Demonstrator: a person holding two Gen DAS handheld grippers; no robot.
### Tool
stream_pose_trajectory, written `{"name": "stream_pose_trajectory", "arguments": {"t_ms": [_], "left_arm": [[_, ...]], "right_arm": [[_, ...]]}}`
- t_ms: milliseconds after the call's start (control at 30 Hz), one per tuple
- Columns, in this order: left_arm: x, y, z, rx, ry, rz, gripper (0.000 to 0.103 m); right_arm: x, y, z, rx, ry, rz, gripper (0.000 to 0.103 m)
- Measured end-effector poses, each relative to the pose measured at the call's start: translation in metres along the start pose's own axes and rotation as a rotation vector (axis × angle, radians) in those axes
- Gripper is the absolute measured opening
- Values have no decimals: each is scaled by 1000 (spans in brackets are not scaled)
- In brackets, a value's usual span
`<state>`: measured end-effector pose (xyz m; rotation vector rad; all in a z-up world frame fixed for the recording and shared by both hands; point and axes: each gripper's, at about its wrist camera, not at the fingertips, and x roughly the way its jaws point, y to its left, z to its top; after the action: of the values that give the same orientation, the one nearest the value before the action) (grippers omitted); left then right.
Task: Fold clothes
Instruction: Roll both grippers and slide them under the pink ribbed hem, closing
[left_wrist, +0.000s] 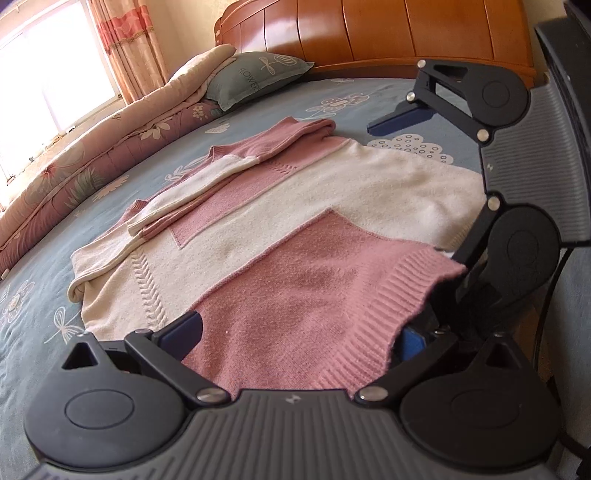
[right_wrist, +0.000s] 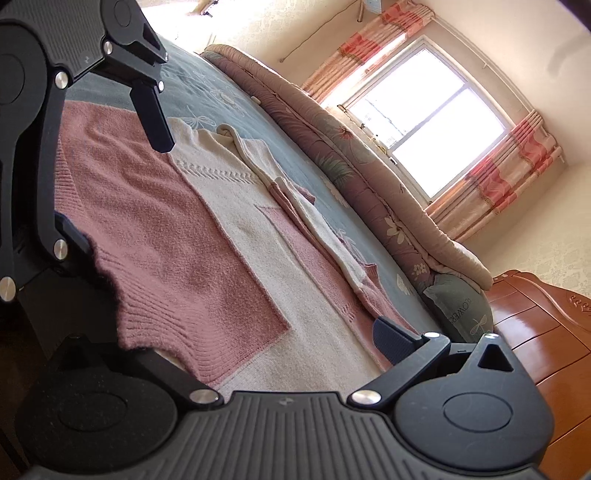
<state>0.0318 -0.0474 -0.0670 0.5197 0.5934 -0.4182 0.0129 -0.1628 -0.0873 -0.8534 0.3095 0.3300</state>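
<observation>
A pink and cream knitted sweater (left_wrist: 332, 192) lies spread on the blue flowered bedsheet (left_wrist: 37, 317), with one sleeve (left_wrist: 207, 177) folded over its far side. My left gripper (left_wrist: 295, 336) is open wide at the near edge, and a pink panel with a ribbed hem (left_wrist: 402, 295) lies between its fingers. The hem's corner covers part of the blue right finger (left_wrist: 412, 341). My right gripper (right_wrist: 258, 339) is also open wide, at right angles to the left one. The same ribbed hem (right_wrist: 159, 325) hides its left finger. Each gripper appears in the other's view: right gripper (left_wrist: 421, 192), left gripper (right_wrist: 122, 195).
A rolled flowered quilt (left_wrist: 92, 155) runs along the bed's far side below a bright window (right_wrist: 428, 122) with pink curtains. A grey-green pillow (left_wrist: 255, 77) leans by the wooden headboard (left_wrist: 369, 33). Bare sheet surrounds the sweater.
</observation>
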Motion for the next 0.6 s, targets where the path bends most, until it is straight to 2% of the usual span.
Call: {"name": "stream_pose_trajectory", "arguments": {"t_ms": [167,400,600], "left_arm": [[3,-2,-12,50,0,92,102],[7,-20,-7,253,-44,227,102],[5,-8,-24,395,-13,329,102]], "right_arm": [[-4,-12,1,50,-11,-19,103],[0,-7,6,71,-11,-25,103],[5,-9,-14,23,50,-29,103]]}}
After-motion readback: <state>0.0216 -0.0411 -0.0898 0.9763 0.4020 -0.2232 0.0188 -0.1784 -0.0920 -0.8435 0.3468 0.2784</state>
